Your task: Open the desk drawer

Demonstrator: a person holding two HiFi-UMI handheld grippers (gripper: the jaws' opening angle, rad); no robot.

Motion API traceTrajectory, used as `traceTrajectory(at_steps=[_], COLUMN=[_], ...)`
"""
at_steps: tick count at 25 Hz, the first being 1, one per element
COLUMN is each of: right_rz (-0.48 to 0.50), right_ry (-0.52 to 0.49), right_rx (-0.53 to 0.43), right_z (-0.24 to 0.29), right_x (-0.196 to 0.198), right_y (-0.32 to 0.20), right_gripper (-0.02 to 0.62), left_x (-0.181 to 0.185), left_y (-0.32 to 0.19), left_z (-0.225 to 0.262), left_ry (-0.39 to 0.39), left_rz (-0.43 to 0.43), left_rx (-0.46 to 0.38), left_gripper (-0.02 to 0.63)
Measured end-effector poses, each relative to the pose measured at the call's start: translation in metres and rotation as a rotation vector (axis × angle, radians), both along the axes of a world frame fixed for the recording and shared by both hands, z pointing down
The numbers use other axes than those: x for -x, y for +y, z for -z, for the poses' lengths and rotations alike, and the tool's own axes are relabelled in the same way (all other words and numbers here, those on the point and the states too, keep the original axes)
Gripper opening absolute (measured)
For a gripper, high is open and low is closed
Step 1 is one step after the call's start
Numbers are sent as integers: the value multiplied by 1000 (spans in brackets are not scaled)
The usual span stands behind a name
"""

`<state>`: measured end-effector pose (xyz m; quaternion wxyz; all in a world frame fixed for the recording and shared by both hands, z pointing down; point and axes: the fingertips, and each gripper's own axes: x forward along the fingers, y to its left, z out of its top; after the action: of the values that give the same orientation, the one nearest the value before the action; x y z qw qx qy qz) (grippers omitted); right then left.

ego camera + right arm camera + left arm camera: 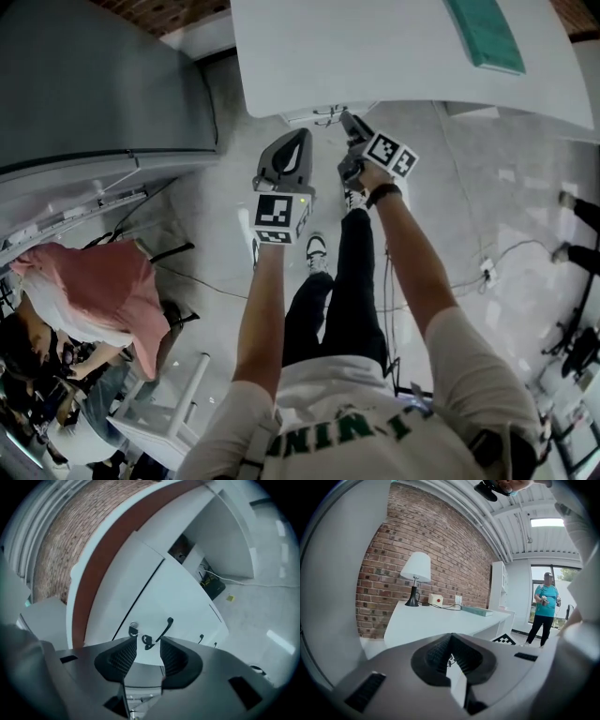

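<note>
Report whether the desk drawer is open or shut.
Shut: the drawer front sits flush, no gap showing; its black handle is ahead of the right tool, untouched.

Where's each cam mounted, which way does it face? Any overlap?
Head view: on the person's head, facing steeply down; shows forearms, legs, shoes, left gripper and right gripper near the white desk.
Left gripper view: on the left gripper, level across the desk to a white-shaded lamp and red brick wall; own shut jaws in foreground.
Right gripper view: on the right gripper, tilted, facing the white drawer unit and its curved black handle; jaws open, empty.
Shared: head and left gripper views both show the flat teal book.
</note>
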<state>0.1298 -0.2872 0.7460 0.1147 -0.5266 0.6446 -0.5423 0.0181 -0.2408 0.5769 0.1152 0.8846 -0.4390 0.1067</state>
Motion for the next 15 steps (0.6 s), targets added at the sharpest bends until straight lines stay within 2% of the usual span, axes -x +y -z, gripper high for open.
traceTrajectory(at_steps=[7, 15], right_rz=[-133, -208], right_ry=[-163, -237], right_rx=[-16, -1], right_z=[-36, -52], right_x=[-5, -5], right_y=[-32, -48], right_gripper=[135, 125], left_x=[5, 14], left_y=[-2, -1], left_z=[-28, -38], left_ry=[5, 27], left_rz=[4, 31], left_rx=[25, 50], left_gripper=[0, 0])
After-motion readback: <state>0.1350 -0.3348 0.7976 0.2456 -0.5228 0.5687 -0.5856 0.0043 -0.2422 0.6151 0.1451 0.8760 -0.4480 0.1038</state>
